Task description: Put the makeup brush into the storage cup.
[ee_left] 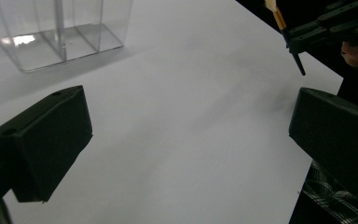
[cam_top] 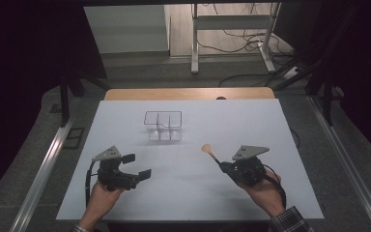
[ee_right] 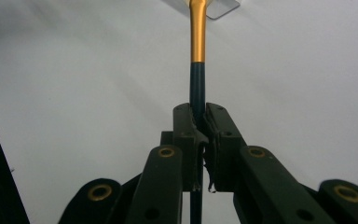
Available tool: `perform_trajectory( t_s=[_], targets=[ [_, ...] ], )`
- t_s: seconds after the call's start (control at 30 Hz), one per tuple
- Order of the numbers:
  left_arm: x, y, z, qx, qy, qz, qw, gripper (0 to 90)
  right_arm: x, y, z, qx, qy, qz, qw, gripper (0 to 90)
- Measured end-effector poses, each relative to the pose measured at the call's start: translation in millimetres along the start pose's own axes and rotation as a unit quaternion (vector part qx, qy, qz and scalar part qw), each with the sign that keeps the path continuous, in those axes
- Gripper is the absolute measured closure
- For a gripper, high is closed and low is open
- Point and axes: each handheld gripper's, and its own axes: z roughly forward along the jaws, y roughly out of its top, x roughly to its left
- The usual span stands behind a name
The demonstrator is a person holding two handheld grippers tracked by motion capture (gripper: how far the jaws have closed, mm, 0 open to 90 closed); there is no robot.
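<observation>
I see the white rectangular table top [cam_top: 188,188] spreading across the high view, its wooden far edge showing beyond it. Toward the far middle stands the clear plastic box with inner dividers [cam_top: 163,126], upright and well apart from both of my tools. My left hand [cam_top: 101,195] comes in from the near edge with the wrist low and turned inward, carrying the left gripper [cam_top: 137,166] just above the table, its jaws angled toward the centre and spread wide with only bare table between them. My right hand [cam_top: 265,191] sits near the right front, forearm in a checked sleeve, aiming the right gripper [cam_top: 223,166] up and leftward toward the box. Its jaws are pressed together, pinching the dark handle of a slim brush with a gold ferrule and pale round tip [cam_top: 208,152], which juts out above the table between gripper and box.
</observation>
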Motion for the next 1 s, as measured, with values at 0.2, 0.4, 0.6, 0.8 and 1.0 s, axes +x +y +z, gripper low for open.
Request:
perform_trajectory(
  t_s=[0.2,0.4,0.6,0.8,1.0],
  targets=[
    [-3.1,7.5,12.9,0.003,-0.010,0.006,0.9999,0.0,2.9,4.3,5.4,-0.002,0.002,-0.003,1.0000,83.7],
    [-5.8,13.5,25.3,0.007,-0.021,0.010,0.9997,0.0,6.7,9.2,12.4,-0.007,0.007,-0.001,0.9999,83.7],
    [-8.5,17.9,37.5,0.010,-0.034,0.008,0.9994,0.0,10.7,12.5,18.3,-0.012,0.014,-0.001,0.9998,83.7],
    [-10.2,20.7,46.8,0.011,-0.056,0.009,0.9983,0.0,14.2,14.9,22.8,-0.015,0.018,0.000,0.9997,83.7],
    [-11.8,23.4,55.2,0.010,-0.068,0.007,0.9976,0.0,18.0,17.4,27.4,-0.020,0.022,0.004,0.9996,83.7]
  ],
)
